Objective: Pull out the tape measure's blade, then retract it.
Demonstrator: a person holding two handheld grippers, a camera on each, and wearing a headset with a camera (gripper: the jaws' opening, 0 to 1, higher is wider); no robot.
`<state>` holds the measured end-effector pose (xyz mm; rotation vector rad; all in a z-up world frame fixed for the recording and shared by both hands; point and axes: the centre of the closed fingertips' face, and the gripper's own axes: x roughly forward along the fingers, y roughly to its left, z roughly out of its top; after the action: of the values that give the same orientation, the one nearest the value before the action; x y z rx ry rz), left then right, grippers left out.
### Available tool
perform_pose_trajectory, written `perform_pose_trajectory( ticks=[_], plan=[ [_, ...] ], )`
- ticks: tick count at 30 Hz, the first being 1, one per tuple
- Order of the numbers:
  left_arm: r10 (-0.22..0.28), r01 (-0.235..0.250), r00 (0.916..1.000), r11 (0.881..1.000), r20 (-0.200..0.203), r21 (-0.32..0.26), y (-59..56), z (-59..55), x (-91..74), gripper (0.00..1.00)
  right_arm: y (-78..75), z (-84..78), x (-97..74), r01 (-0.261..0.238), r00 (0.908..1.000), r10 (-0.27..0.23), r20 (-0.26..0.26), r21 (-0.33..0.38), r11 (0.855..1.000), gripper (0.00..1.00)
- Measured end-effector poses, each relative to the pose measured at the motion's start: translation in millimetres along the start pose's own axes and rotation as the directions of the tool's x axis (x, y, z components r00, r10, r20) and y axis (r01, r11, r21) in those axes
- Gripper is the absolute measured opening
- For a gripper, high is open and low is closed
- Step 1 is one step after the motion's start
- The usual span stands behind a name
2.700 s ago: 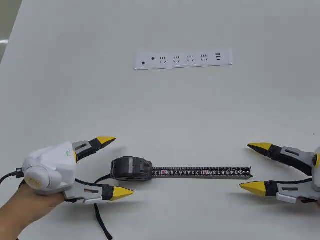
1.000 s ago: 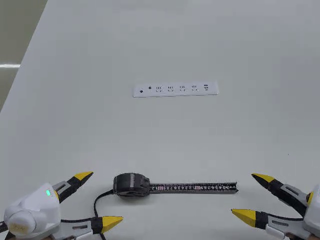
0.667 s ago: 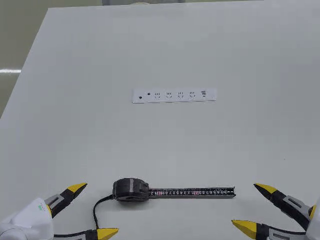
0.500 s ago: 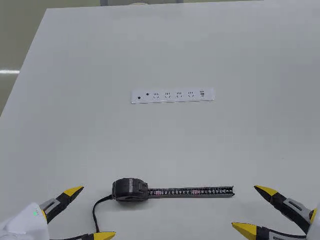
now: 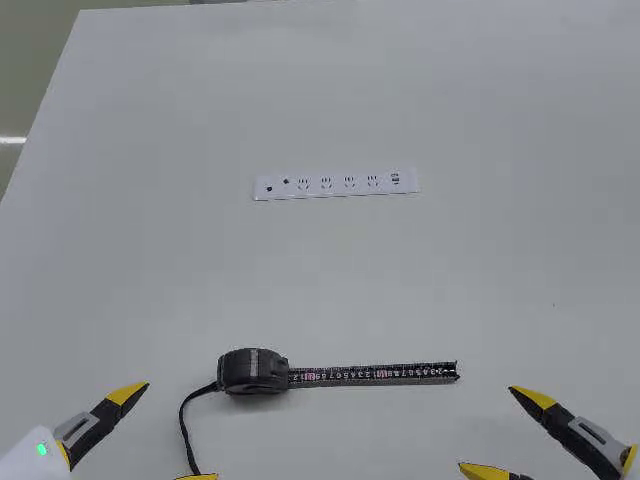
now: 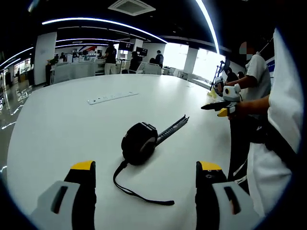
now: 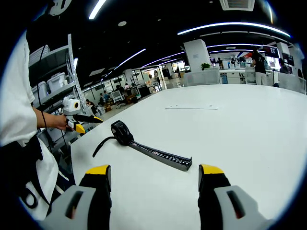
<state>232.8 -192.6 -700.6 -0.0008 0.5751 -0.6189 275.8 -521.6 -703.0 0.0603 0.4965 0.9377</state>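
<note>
A black tape measure (image 5: 253,371) lies on the white table, its black blade (image 5: 375,374) drawn out to the right and lying flat. A black wrist strap (image 5: 186,420) curls from its left end. My left gripper (image 6: 145,168) is open, short of the case (image 6: 139,142), at the head view's bottom left corner (image 5: 100,420). My right gripper (image 7: 157,171) is open too, just short of the blade tip (image 7: 186,164), at the bottom right (image 5: 545,410). Neither touches the tape measure. Each gripper view also catches the other gripper in a hand.
A white power strip (image 5: 335,184) lies flat further back on the table (image 5: 320,100). The table's left edge (image 5: 35,120) runs along a greenish floor. The gripper views show an office with people and shelves in the background.
Both grippers have drawn back toward the near table edge, away from the tape measure. The head camera has tilted, so the scene sits differently. The blade stays out, unchanged.
</note>
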Motion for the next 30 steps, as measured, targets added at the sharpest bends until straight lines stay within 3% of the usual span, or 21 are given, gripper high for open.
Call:
perform_pose_trajectory(
  ticks=[14,30],
  plan=[
    [0.039,-0.038,0.9993,0.999,0.002,-0.039,-12.3,-14.6,-14.7,0.84,8.5,-7.0,-18.9,0.027,0.9996,-0.027,-0.012,0.003,1.0,0.75],
    [0.037,-0.037,0.9993,0.999,0.007,-0.035,-16.1,-12.0,-11.9,0.84,13.2,-5.7,-19.6,0.026,0.9991,-0.027,-0.033,-0.028,0.999,0.75]
  ],
)
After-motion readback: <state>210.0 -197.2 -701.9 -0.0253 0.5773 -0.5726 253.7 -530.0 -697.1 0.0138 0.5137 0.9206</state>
